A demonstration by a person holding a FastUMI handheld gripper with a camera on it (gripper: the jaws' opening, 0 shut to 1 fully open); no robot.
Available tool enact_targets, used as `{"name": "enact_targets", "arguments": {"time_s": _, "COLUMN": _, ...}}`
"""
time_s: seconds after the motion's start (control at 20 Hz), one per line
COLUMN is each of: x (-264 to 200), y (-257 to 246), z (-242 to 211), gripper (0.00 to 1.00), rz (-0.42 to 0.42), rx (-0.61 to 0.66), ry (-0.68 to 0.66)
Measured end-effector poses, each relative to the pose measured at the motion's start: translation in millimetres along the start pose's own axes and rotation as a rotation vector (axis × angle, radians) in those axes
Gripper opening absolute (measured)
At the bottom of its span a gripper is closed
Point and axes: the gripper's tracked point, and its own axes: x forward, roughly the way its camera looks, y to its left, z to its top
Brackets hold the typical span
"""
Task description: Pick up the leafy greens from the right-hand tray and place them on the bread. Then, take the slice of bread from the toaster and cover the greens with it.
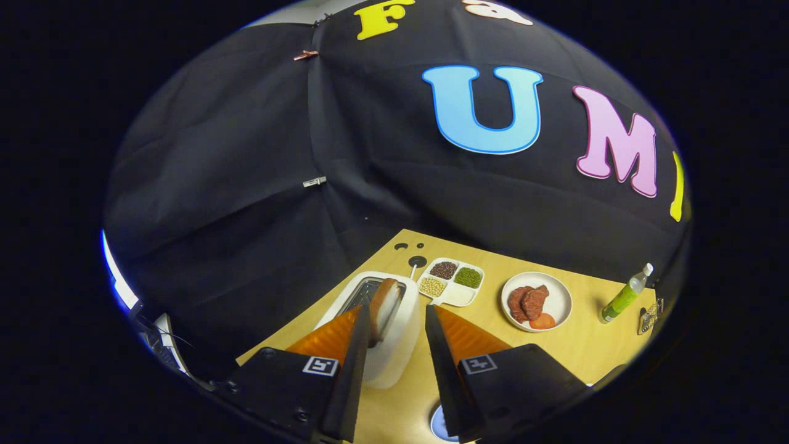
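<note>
Nearest, the gripper (397, 327) hangs over a pale wooden table (573, 351), its fingers spread apart and clasping nothing. Between them stands a white toaster (394, 345), the bread slice (385, 305) upright in its slot, just beside the left finger. Beyond lie a divided tray (459, 296) of grains and a plate (558, 302) with reddish food; a green bottle (625, 296) stands farther right. Black cloth walls the booth. A bluish round thing (441, 425) near the right finger is cut off.
</note>
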Motion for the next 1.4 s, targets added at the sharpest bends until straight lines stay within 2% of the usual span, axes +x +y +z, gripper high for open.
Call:
{"name": "enact_targets", "arguments": {"time_s": 0.35, "x": 70.7, "y": 16.5, "z": -20.8, "gripper": 0.57, "rz": -0.038, "rx": 0.051, "ry": 0.084}}
{"name": "enact_targets", "arguments": {"time_s": 0.6, "x": 96.9, "y": 12.8, "z": -31.1, "gripper": 0.57, "rz": -0.087, "rx": 0.085, "ry": 0.120}}
{"name": "enact_targets", "arguments": {"time_s": 0.8, "x": 99.8, "y": 16.3, "z": -34.8, "gripper": 0.17, "rz": -0.077, "rx": 0.102, "ry": 0.138}}
{"name": "enact_targets", "arguments": {"time_s": 1.0, "x": 82.2, "y": 18.4, "z": -14.2, "gripper": 0.13, "rz": -0.058, "rx": 0.152, "ry": 0.078}}
{"name": "enact_targets", "arguments": {"time_s": 1.3, "x": 19.9, "y": -0.9, "z": 23.6, "gripper": 0.13, "rz": -0.021, "rx": 0.189, "ry": -0.025}}
{"name": "enact_targets", "arguments": {"time_s": 1.4, "x": -5.1, "y": -18.3, "z": 29.4, "gripper": 0.13, "rz": -0.036, "rx": 0.186, "ry": -0.051}}
